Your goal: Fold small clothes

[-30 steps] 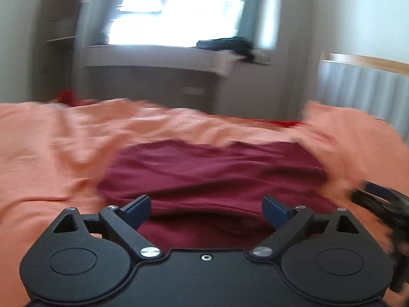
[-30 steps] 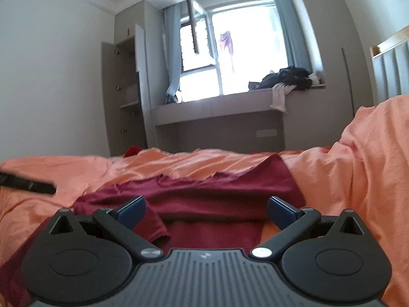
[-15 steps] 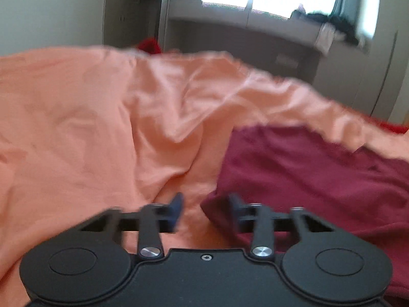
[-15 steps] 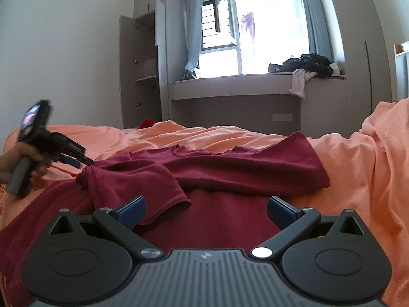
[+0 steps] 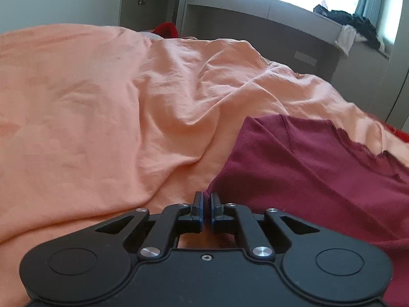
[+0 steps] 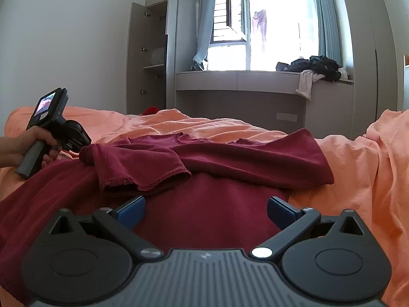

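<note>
A dark red shirt (image 6: pixel 217 197) lies spread on the orange bedsheet (image 6: pixel 358 179), one sleeve (image 6: pixel 143 168) folded in over its body. In the left wrist view my left gripper (image 5: pixel 206 204) is shut on the shirt's left edge (image 5: pixel 319 168) at a corner of the cloth. In the right wrist view the left gripper (image 6: pixel 76 142) shows hand-held at the shirt's left shoulder fold. My right gripper (image 6: pixel 205 208) is open and empty, hovering over the shirt's lower body, fingers wide apart.
Rumpled orange bedsheet (image 5: pixel 102 128) covers the bed. A window bench (image 6: pixel 242 79) with a pile of dark clothes (image 6: pixel 314 67) stands behind the bed. An open cupboard (image 6: pixel 153 58) is at the back left. A red item (image 5: pixel 166 29) lies past the bed's far edge.
My left gripper swung to the shirt's left edge and closed on the cloth. The sleeve now lies folded over the body. The right gripper stayed open and rose slightly.
</note>
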`<state>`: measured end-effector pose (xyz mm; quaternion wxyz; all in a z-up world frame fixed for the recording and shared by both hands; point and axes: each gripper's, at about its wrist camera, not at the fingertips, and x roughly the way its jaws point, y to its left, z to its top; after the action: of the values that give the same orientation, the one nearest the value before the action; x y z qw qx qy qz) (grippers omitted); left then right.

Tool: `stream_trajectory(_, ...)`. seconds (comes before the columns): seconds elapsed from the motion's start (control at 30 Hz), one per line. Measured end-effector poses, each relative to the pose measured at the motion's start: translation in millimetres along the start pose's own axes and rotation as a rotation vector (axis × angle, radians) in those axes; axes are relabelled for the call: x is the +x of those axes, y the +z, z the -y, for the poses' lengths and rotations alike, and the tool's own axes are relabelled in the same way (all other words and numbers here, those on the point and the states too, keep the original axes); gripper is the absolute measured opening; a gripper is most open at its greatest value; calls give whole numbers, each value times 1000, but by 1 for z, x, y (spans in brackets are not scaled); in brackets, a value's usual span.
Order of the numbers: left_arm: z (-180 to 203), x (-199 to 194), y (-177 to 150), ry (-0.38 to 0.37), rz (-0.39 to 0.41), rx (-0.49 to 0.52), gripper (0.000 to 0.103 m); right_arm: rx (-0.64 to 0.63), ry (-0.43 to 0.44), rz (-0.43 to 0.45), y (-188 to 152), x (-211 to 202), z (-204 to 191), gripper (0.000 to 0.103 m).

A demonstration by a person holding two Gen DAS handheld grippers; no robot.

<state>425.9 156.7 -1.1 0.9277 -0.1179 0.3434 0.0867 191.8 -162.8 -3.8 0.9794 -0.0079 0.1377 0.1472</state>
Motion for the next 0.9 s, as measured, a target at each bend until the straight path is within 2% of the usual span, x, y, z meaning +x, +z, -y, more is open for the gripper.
stream_trajectory(0.1,-10,-13,1,-1,12,-67,29,-4,-5,15,1,-5,2,103)
stream_trajectory(0.17,-15,-27,0,-5,25,-104,29,-10,-11,26,1,-9,3,103)
stream_trajectory(0.23,-15,-41,-3,9,35,-90,31,-15,-17,37,2,-14,4,103)
stream_trajectory(0.3,-13,-58,-9,9,53,-66,49,-21,-24,49,4,-19,3,103)
stream_trajectory(0.37,-10,-77,-18,5,75,-48,63,-33,-31,68,6,-25,3,103)
stream_trajectory(0.53,3,-132,-49,-43,118,25,82,-57,-54,85,4,-42,3,103)
stream_trajectory(0.7,16,-185,-95,-150,145,16,101,-54,76,-4,-8,-62,3,103)
stream_trajectory(0.83,29,-220,-135,-237,168,73,102,-155,120,-48,-23,-84,-11,103)
stream_trajectory(0.9,33,-231,-153,-264,169,120,102,-246,124,-71,-33,-94,-22,103)
